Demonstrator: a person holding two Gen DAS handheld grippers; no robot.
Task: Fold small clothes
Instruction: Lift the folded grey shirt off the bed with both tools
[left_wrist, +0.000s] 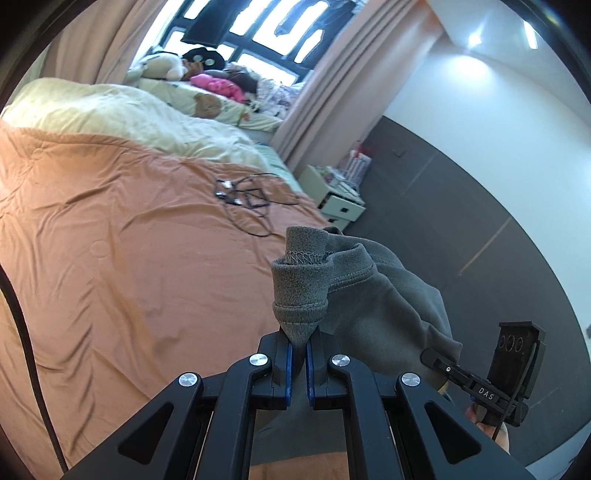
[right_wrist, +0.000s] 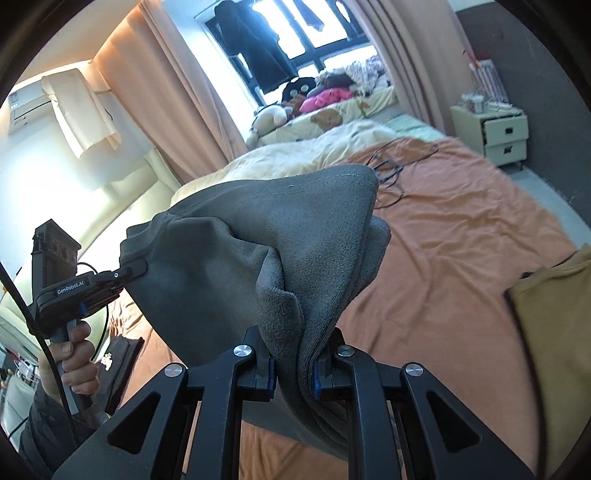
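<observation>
Both claws grip one grey garment (left_wrist: 373, 295) — held up above the orange bedspread (left_wrist: 129, 258). Left gripper (left_wrist: 299, 354) pinches a ribbed hem bunched just ahead of its fingertips; right gripper (right_wrist: 291, 365) clamps thick folds — cloth stretching leftward from it.

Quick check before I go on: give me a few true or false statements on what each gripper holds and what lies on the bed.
1. Both grippers are shut on the grey garment. True: left gripper, right gripper.
2. The garment lies flat on the bed. False: it is lifted above the orange cover.
3. Black cables lie on the cover. True.
4. A mustard cloth is in the left gripper. False: it lies apart, at the right wrist view's edge.
</observation>
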